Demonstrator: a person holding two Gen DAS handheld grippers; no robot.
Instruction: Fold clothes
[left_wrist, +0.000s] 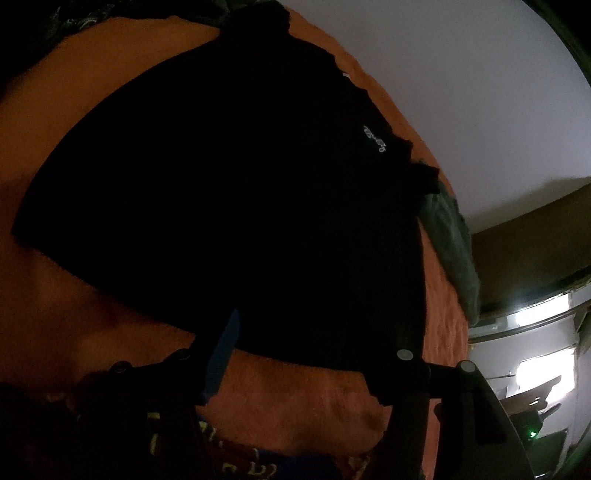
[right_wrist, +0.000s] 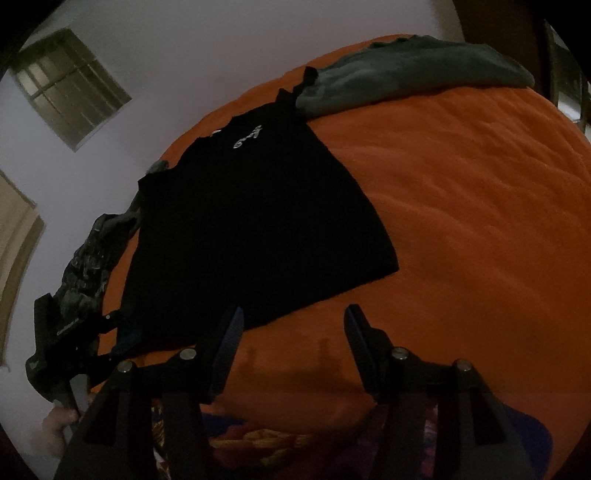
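A black t-shirt with a small white print near its chest lies flat on the orange bed cover. My right gripper hovers open just in front of its near hem, with only orange cover between the fingers. In the left wrist view the t-shirt fills the middle. There my left gripper stands wide open over the near hem, and its right finger is lost against the dark cloth. The right wrist view shows the left gripper at the shirt's near left corner, held by a hand.
A grey-green garment lies at the far edge of the bed, also the grey-green garment. A dark patterned garment is bunched at the shirt's left. A pale wall with a window stands behind. The person's printed clothing shows below.
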